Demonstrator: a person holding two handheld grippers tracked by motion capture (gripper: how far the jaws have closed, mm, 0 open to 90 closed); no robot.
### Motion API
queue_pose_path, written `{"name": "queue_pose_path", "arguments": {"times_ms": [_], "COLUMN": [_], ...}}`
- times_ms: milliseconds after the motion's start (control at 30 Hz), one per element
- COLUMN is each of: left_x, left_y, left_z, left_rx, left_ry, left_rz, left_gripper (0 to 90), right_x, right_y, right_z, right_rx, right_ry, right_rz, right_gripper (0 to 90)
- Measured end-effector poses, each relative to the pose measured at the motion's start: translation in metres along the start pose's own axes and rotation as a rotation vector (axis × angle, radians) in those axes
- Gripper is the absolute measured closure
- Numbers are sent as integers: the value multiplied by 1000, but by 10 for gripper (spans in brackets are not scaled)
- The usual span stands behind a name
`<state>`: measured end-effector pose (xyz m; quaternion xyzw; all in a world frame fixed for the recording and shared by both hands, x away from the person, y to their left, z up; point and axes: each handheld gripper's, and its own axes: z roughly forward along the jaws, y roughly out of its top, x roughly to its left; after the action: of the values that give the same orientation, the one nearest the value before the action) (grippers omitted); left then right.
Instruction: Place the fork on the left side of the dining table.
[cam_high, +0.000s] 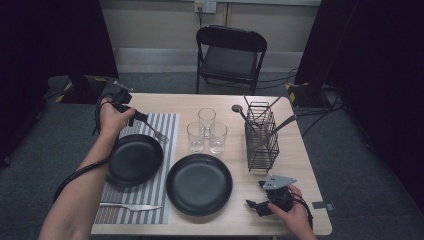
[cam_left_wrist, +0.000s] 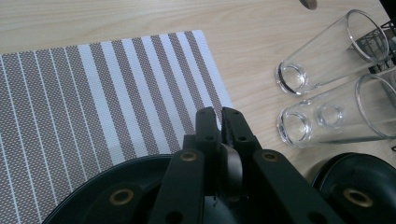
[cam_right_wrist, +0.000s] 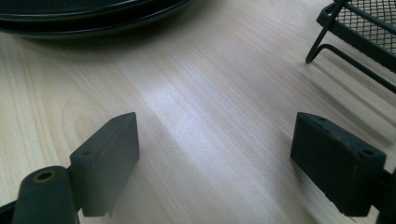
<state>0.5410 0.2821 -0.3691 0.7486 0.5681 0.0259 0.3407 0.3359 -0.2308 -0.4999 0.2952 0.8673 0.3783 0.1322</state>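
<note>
Knife (cam_high: 131, 206) nearest — left gripper (cam_high: 141, 118) fingers clamp a fork (cam_high: 158, 134).

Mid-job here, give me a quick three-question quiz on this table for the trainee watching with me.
1. True or false: the right gripper stands with its jaws open above the bare table.
2. What does the left gripper hold over the striped mat? A: a knife. B: a fork. C: a glass.
3. How many glasses stand to the left of the wire rack in the high view?

Key: 1 true. 2 B. 3 three.
</note>
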Motion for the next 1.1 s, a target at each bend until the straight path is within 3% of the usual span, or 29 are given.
{"name": "queue_pose_path", "arguments": {"times_ms": [533,1100], "left_x": [6,10], "left_y": [0,-3], "left_z": [1,3], "left_rx": [-11,-36], "left_ry": [-15,-2], "left_rz": [-33,-68], "left_gripper": [863,857], "right_x": [0,0], "right_y": [0,0], "right_z": [0,0], "right_rx": [1,0], "right_ry": [0,0], "right_rz": [1,1], "right_gripper": [146,146]}}
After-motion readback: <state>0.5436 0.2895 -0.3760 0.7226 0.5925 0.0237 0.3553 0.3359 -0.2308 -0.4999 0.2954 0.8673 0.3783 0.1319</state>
